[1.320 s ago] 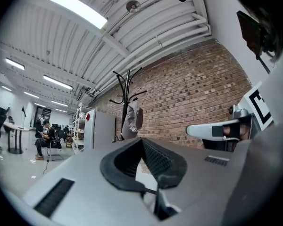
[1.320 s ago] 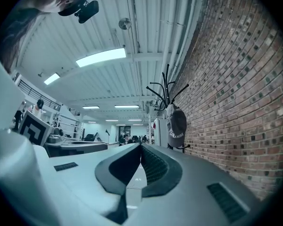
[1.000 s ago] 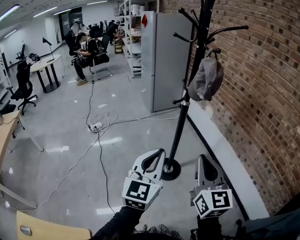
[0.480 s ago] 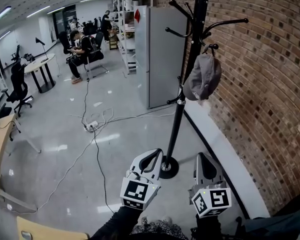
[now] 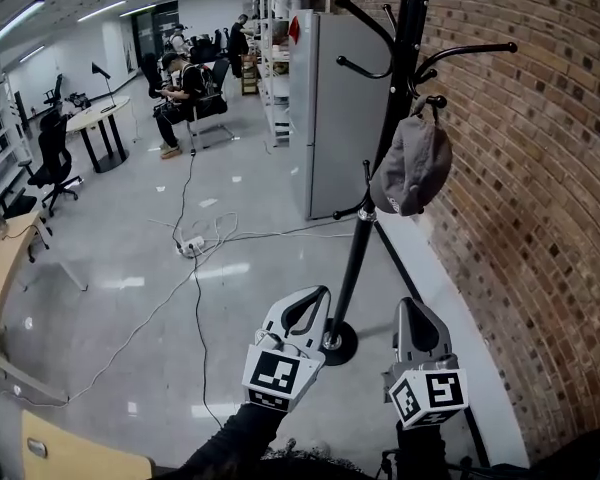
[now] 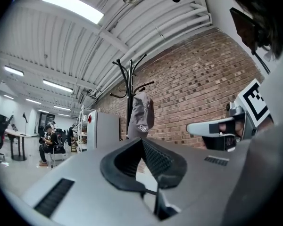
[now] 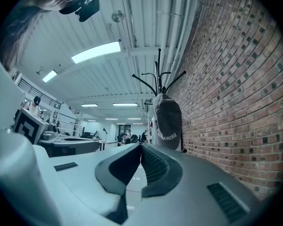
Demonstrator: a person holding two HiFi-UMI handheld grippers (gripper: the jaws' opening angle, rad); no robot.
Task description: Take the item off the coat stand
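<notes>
A grey cap [image 5: 413, 165] hangs from a hook of the black coat stand [image 5: 380, 158] beside the brick wall. The cap [image 6: 141, 115] shows ahead of the jaws in the left gripper view, and as the cap [image 7: 167, 122] with white lettering in the right gripper view. My left gripper [image 5: 318, 293] is held low near the stand's round base, its jaws shut with nothing between them. My right gripper [image 5: 410, 305] is just to its right, also shut and empty. Both are well below the cap and apart from it.
A brick wall [image 5: 540, 188] runs along the right. A grey cabinet [image 5: 335, 108] stands behind the coat stand. Cables and a power strip [image 5: 190, 250] lie on the floor. People sit on chairs [image 5: 185, 93] far back. A wooden desk edge [image 5: 5, 278] is at left.
The view has shifted slightly; the coat stand and cap sit a little further right in the picture. Both grippers stay low, shut and side by side.
</notes>
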